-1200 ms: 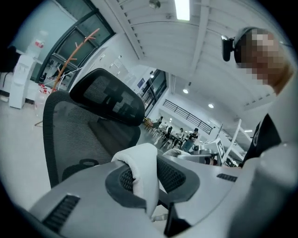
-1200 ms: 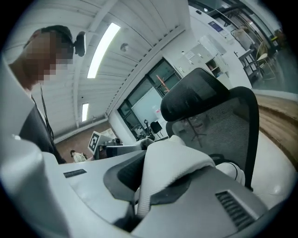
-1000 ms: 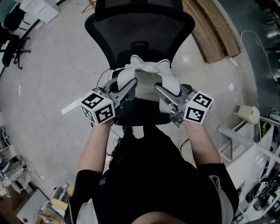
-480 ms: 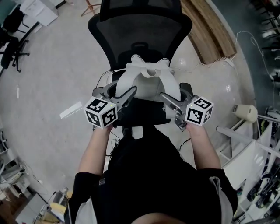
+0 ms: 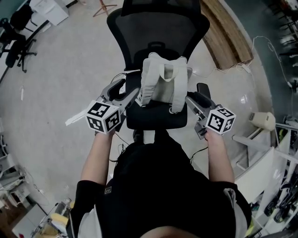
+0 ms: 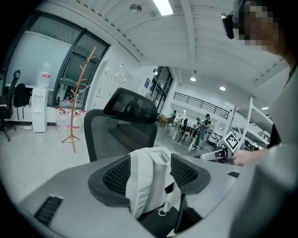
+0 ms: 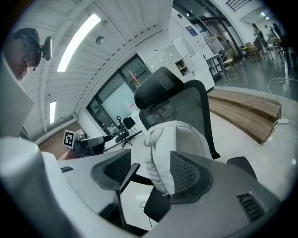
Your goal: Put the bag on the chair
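The white bag (image 5: 163, 81) sits upright on the black seat of the chair (image 5: 153, 117). Its back rests against the mesh backrest (image 5: 158, 28), and its 2 shoulder straps face the person.

The left gripper (image 5: 130, 87) is just beside the bag's left edge and the right gripper (image 5: 194, 91) is just beside its right edge. Both have just been opening and their jaws now stand wide apart. In each gripper view the bag shows through the gap, beyond the pads, and neither gripper has hold of anything.

The chair stands on a pale grey, glossy floor (image 5: 56, 69) that reflects the lights. A low wooden platform (image 5: 228, 32) runs behind the chair to the right, and a thin white cable (image 5: 260, 42) trails over the floor past its end. At the far left stands 1 more black office chair (image 5: 14, 42).

The left gripper view shows a large open office. A white ribbed ceiling carries a strip light (image 6: 163, 7), and tall dark-framed windows (image 6: 56, 60) fill the left wall. In front of them stand a bare wooden coat stand (image 6: 74, 111) and what looks like a water dispenser (image 6: 39, 107), though it is too small to be sure. Far back, several people (image 6: 202, 128) stand near tables under rows of ceiling spots.
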`<act>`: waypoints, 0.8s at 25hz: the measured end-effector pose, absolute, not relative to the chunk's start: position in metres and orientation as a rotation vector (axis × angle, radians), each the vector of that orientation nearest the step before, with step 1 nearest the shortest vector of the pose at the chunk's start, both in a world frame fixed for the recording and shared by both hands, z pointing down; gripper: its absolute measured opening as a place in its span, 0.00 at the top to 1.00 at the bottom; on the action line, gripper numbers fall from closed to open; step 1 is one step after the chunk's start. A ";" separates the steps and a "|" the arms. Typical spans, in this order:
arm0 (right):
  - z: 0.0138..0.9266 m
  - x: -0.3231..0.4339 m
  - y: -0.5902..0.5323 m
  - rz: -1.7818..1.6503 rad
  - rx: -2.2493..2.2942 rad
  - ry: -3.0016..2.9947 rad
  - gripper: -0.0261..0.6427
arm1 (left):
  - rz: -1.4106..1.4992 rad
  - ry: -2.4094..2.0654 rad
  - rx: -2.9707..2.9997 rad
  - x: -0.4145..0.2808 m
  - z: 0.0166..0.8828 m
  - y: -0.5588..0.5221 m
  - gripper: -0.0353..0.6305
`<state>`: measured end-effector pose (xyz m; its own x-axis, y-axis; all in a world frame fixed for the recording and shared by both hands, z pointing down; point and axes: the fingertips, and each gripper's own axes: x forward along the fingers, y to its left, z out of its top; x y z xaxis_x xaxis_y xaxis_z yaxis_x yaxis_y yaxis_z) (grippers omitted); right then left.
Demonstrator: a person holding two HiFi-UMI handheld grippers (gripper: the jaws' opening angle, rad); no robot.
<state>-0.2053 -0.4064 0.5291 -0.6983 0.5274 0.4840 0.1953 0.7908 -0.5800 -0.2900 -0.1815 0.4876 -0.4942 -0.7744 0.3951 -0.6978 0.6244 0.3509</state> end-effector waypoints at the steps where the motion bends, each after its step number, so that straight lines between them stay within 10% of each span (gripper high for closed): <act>1: 0.522 -0.205 -0.406 0.657 -0.528 -2.345 0.57 | -0.198 -2.333 1.157 -0.289 0.485 -0.176 0.53; 20: 0.411 -0.154 -0.253 0.415 -0.756 -2.646 0.73 | -0.116 -2.487 1.455 -0.200 0.410 -0.127 0.72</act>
<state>-0.1541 -0.2531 0.4109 -0.7937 0.5523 0.2551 0.4477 0.8142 -0.3696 -0.1997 -0.1269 0.4100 -0.4664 -0.8661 0.1800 -0.8455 0.4963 0.1970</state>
